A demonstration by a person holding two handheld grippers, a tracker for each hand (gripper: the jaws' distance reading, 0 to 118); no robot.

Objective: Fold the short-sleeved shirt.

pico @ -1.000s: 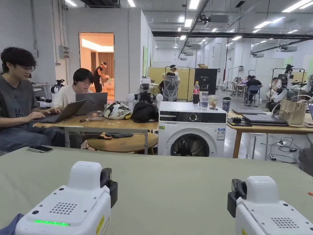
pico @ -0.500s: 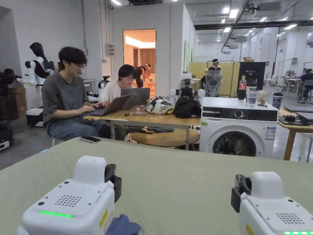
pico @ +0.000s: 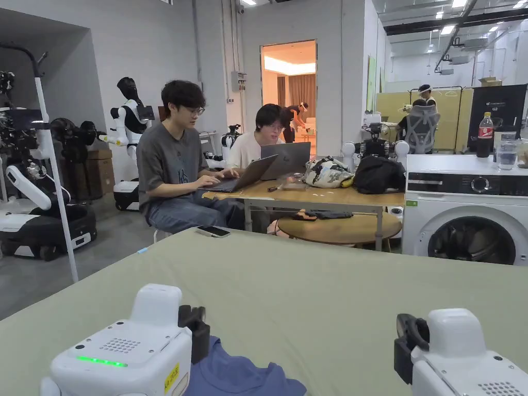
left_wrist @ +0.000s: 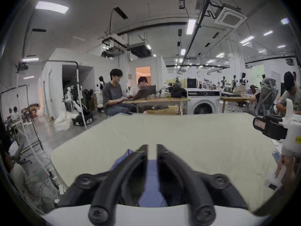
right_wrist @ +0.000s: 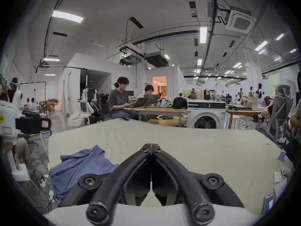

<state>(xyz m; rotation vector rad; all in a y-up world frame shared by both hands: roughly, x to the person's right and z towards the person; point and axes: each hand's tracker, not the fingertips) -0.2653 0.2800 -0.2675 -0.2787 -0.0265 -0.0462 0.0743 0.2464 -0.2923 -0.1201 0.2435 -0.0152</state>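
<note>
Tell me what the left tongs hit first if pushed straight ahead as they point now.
Probably nothing soon: the left tongs point over the blue shirt and along the bare green table; depth is unclear.

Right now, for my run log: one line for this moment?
shirt: crumpled, unfolded, table | left gripper: open above shirt | right gripper: shut, empty

Bright even ceiling strip lights [right_wrist: 203,34], soft shadows, fisheye-warped dark-cornered gripper views, slight edge blur

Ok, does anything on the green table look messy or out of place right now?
Yes. The blue shirt lies crumpled in a heap at the near left corner of the table, not spread flat for folding. The left gripper hovers over it, slightly open; the right gripper is shut, off to the side.
</note>
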